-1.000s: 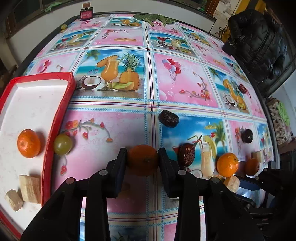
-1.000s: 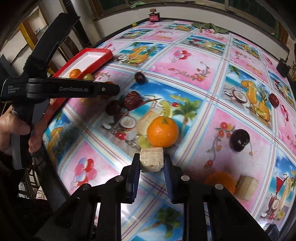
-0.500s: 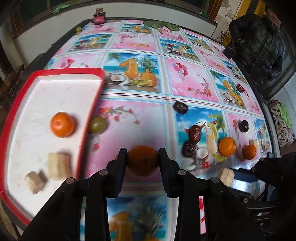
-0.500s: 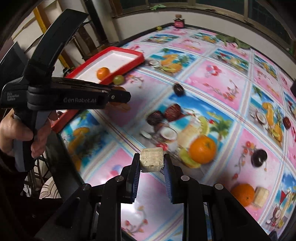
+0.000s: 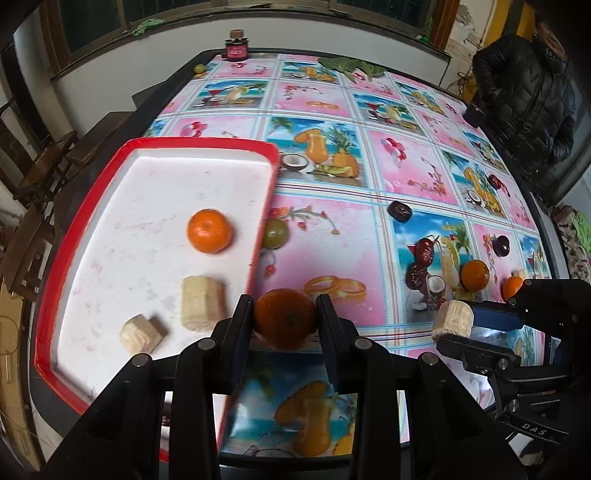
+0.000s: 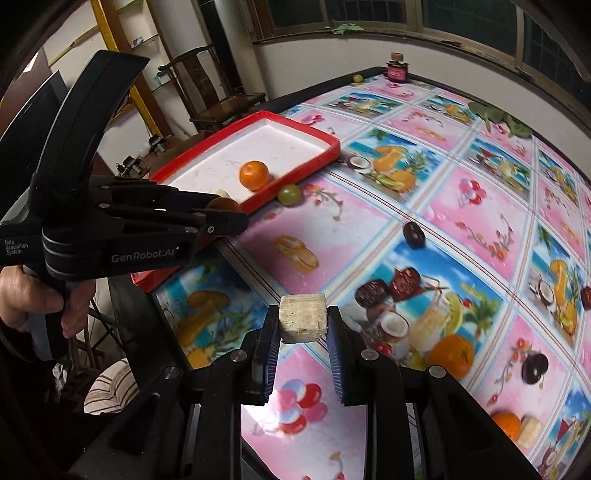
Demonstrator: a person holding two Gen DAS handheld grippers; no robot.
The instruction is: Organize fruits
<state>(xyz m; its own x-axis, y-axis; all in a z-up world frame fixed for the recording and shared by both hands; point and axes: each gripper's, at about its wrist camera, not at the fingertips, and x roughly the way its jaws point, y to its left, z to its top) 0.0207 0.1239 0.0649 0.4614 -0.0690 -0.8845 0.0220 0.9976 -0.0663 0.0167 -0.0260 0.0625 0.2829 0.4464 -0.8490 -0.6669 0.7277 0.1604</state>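
This looks like a lived-in room of an older home. The worktop point(image 5: 424, 177) wears a glossy oilcloth printed with fruit and cocktails. Dark wooden chairs point(image 6: 225, 99) stand by its left edge, beneath a whitewashed wall and a row of worn wood-framed windows point(image 6: 369, 14). A small jar point(image 5: 236, 46) sits at the far edge.

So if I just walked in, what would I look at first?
Probably the orange pinched in the left gripper, right beside the red tray. That tray already holds another orange and two pale banana chunks. The right gripper carries one more banana chunk above the bright fruit-print tablecloth.
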